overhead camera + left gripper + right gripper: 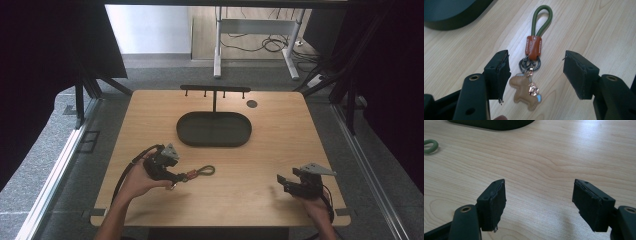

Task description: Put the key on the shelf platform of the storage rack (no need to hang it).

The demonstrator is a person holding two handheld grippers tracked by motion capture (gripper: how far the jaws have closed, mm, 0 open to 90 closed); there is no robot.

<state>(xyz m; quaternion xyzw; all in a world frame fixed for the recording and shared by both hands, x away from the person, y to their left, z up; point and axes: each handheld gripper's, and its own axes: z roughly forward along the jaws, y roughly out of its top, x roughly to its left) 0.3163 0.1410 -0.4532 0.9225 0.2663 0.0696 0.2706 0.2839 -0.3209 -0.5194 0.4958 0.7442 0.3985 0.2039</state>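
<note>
A keychain [531, 65] lies flat on the wooden table: a green cord loop [542, 18], an orange leather clasp [533, 46], dark rings and a tan leather horse charm [525, 91]. In the high view the keychain [199, 172] lies left of the table's centre. My left gripper [536, 75] is open, its jaws standing either side of the rings and the charm without touching them; in the high view the left gripper [176, 179] is at the keychain's left end. My right gripper [539, 201] is open over bare wood, at the front right [283, 182] in the high view.
A black oval tray [214, 129] sits at the back centre of the table, with a black T-shaped hook rack [215, 90] behind it. A small dark disc [252, 104] lies at the rack's right. The green loop's end [429, 146] shows far left in the right gripper view.
</note>
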